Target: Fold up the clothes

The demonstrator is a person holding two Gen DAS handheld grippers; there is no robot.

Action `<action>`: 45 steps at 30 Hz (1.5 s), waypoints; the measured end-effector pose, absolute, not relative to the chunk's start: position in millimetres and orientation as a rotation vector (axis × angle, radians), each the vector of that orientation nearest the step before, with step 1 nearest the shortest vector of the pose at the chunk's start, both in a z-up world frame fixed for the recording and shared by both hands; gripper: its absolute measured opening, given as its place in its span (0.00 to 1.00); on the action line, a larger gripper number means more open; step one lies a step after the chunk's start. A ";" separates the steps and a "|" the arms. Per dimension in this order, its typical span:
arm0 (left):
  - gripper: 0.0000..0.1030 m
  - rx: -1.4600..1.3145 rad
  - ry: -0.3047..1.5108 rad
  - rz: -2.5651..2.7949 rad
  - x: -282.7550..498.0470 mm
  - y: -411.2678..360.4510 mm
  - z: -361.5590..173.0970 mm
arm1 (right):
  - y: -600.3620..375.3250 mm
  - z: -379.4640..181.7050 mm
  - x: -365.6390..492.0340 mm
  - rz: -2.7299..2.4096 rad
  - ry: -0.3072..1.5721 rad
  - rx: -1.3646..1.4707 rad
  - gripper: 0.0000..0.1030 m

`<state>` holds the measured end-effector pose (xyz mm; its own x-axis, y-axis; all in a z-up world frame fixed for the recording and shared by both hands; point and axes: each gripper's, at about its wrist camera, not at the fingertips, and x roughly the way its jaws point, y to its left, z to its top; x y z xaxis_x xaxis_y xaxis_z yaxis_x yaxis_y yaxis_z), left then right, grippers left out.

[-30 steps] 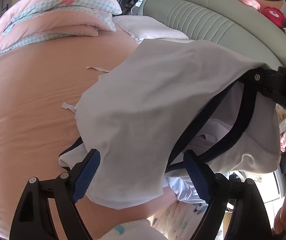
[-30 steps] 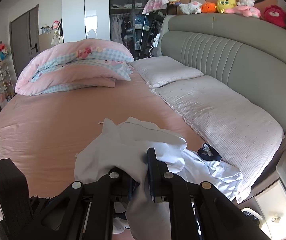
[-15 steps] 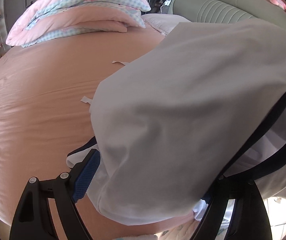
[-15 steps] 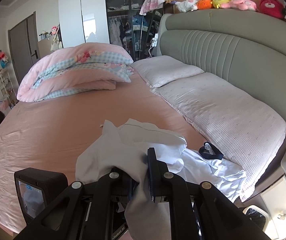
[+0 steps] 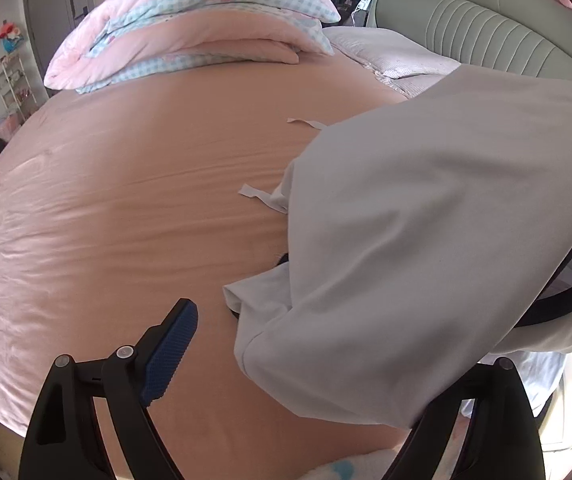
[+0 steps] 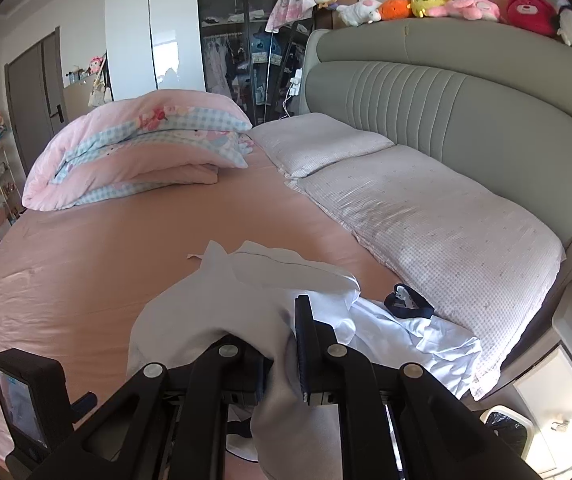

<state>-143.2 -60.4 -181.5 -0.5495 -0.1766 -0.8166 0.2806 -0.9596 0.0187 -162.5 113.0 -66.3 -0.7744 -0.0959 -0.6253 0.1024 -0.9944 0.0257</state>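
Observation:
A pale grey-white garment (image 5: 426, 232) with dark navy trim hangs lifted over the right side of the pink bed sheet (image 5: 126, 208). In the right wrist view my right gripper (image 6: 282, 344) is shut on a fold of this garment (image 6: 222, 300), holding it up. A second white garment with a navy collar (image 6: 410, 308) lies crumpled beside it. My left gripper (image 5: 326, 364) is open with its blue-padded left finger (image 5: 170, 352) showing; the hanging cloth hides its right finger. It holds nothing.
A folded pink and blue checked duvet (image 6: 138, 152) lies at the far side of the bed. Two pale pillows (image 6: 418, 216) lie along the grey padded headboard (image 6: 446, 96), which carries plush toys. A wardrobe stands behind. The bed edge is near.
The left gripper has swung left and back, so the garment now sits further right in its view and more bare sheet shows. The right gripper still holds the cloth.

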 end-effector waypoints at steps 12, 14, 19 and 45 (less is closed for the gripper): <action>0.76 1.132 -0.067 -2.544 -136.2 -80.9 -142.0 | 127.3 -93.6 -149.2 -3.020 0.157 1.096 0.43; 0.76 1.110 -0.102 -2.550 -132.0 -79.8 -136.3 | 131.7 -98.4 -149.2 -3.040 0.171 1.117 0.43; 0.76 1.070 -0.186 -2.532 -128.8 -81.2 -130.1 | 146.6 -110.9 -151.4 -3.062 0.130 1.205 0.46; 0.15 1.246 0.633 -2.647 -120.0 -117.2 -143.2 | 129.3 -127.6 -152.0 -2.758 -0.186 1.242 0.06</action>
<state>-120.0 -117.2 -143.2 -0.6441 0.0442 -0.7636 0.3059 -0.9001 -0.3102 -152.0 129.3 -127.6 -0.6588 -0.1513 -0.7370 0.0510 -0.9863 0.1568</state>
